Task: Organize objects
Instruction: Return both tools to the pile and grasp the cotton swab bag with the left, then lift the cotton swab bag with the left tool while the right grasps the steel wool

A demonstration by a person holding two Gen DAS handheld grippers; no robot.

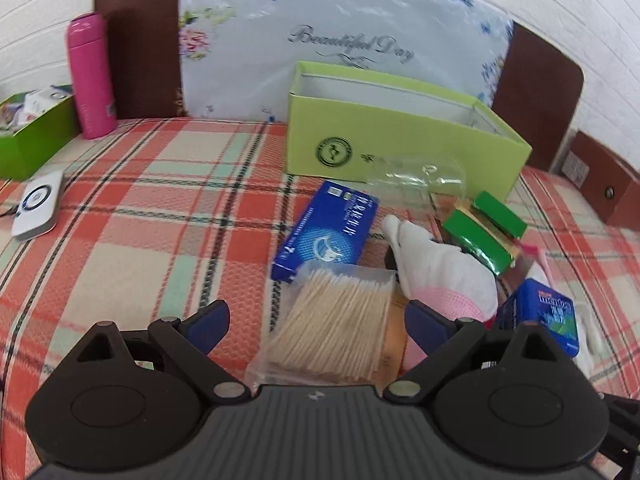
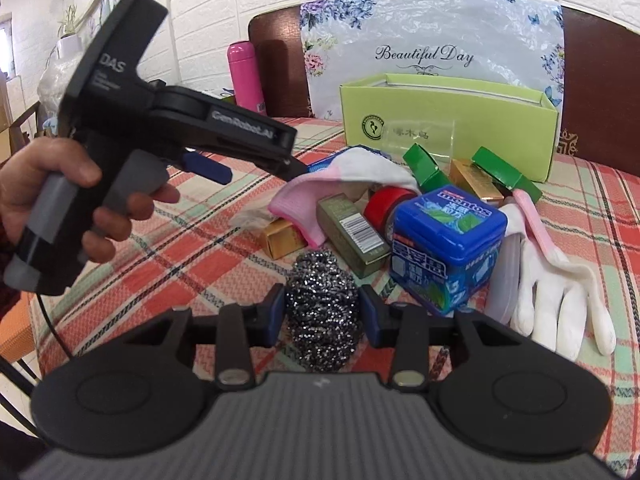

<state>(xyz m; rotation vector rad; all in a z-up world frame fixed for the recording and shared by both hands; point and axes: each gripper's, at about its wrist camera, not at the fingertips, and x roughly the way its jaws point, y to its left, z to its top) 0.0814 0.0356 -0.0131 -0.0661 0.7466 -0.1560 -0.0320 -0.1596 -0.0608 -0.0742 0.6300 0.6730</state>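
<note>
In the left wrist view, the left gripper (image 1: 316, 320) stands wide open over the clear bag of wooden cotton swabs (image 1: 336, 320), low in the centre, gripping nothing; it should sink lower before closing. Behind reads "Beautiful Day".

In the right wrist view, the right gripper (image 2: 323, 308) presses its pads on the silvery steel-wool scourer (image 2: 322, 304), low centre. The blue plastic box (image 2: 444, 248) reads "mentos"; the other gripper says "GenRobot.AI".

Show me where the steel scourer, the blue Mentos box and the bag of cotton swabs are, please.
steel scourer (image 2: 323, 312): right wrist view, middle of the ball.
blue Mentos box (image 2: 446, 246): right wrist view, front face.
bag of cotton swabs (image 1: 334, 320): left wrist view, middle of the sticks.
</note>
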